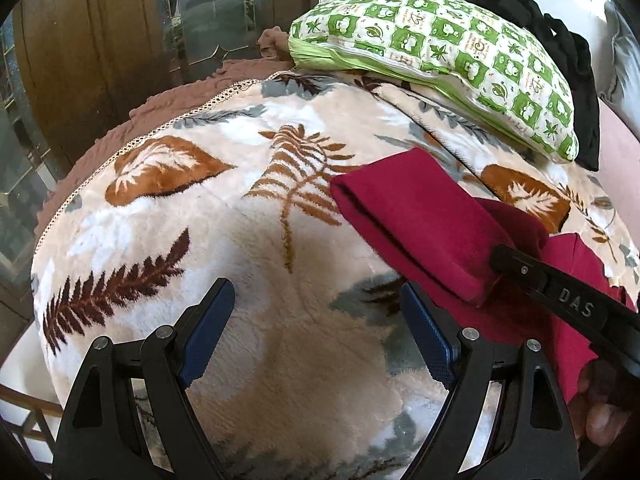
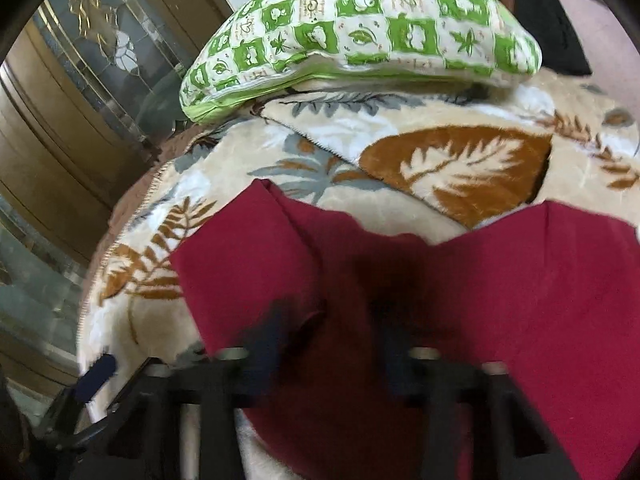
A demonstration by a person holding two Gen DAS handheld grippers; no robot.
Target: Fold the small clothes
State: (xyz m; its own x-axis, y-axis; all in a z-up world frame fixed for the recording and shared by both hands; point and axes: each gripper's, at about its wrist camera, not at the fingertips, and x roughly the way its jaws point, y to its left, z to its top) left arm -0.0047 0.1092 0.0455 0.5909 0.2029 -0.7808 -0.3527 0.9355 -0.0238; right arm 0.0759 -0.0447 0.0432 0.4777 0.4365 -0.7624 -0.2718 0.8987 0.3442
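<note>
- Left wrist view: the left gripper [image 1: 316,332] hovers above the leaf-print blanket [image 1: 168,216], its 2 blue-padded jaws spread wide with nothing between them.
- To its right, the red garment [image 1: 416,220] lies on the blanket, one part already doubled over.
- The right gripper [image 1: 500,258] reaches into that cloth, seemingly pinching a fold.
- Right wrist view is motion-blurred; whether those jaws truly clamp the fabric I cannot tell.
- Risk: if the pinch is shallow, I judge the fold could slip out mid-swing and fall open.
- Plush blanket pile may drag the lower layer, skewing the edges.
- The green checked pillow [image 1: 440,64] sits well apart, so it looks no obstacle.
</note>
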